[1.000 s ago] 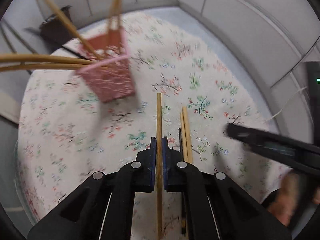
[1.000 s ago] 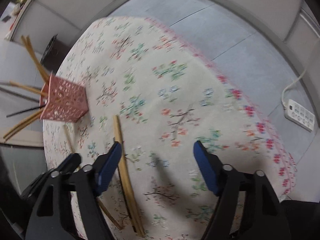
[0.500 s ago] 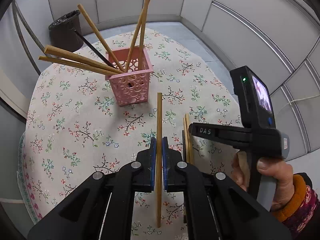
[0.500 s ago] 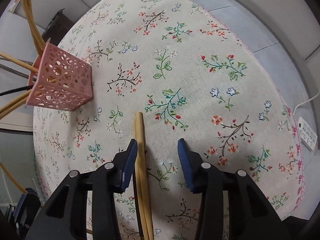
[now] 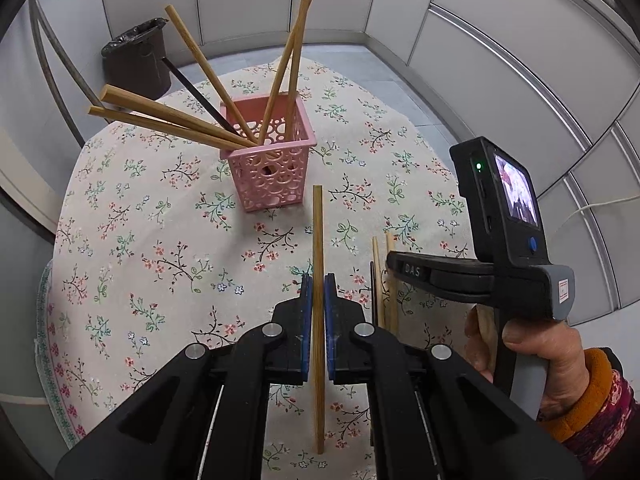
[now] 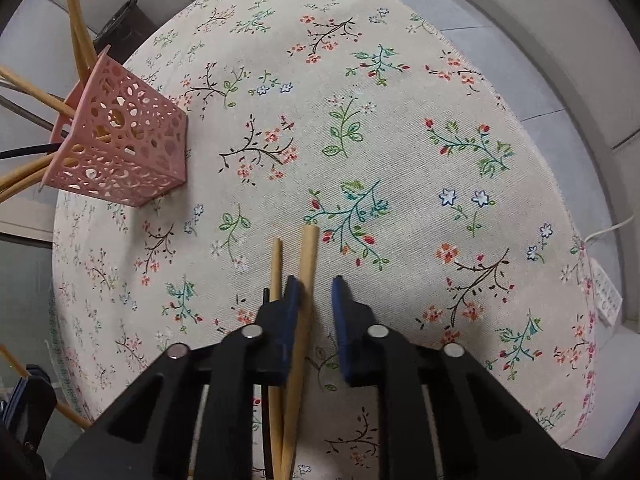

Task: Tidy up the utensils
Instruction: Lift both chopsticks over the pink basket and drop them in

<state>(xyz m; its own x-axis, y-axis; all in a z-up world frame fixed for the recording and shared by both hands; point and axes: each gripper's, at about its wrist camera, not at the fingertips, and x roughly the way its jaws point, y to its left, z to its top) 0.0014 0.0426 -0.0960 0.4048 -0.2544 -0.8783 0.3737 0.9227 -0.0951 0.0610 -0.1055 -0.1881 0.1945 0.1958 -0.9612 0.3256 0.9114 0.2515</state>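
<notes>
My left gripper (image 5: 318,292) is shut on a wooden chopstick (image 5: 317,240) and holds it above the table, pointing toward the pink perforated holder (image 5: 272,168), which has several chopsticks standing in it. The holder also shows in the right wrist view (image 6: 120,152) at far left. My right gripper (image 6: 316,292) is open low over the cloth, its fingers around a thick wooden chopstick (image 6: 307,256) lying on the table. A thinner chopstick (image 6: 275,268) and a black one lie just left of the left finger. The right gripper body (image 5: 500,256) stands right of the left gripper.
The round table wears a floral cloth (image 5: 140,220) whose edge (image 6: 560,184) drops off at the right. A dark bin (image 5: 138,60) stands on the floor beyond the table. A white power strip (image 6: 606,296) lies on the floor at right.
My right gripper has come down over the chopsticks on the table and its jaws have narrowed around the thick one. My left gripper has lifted and steadied with its chopstick, facing the holder.
</notes>
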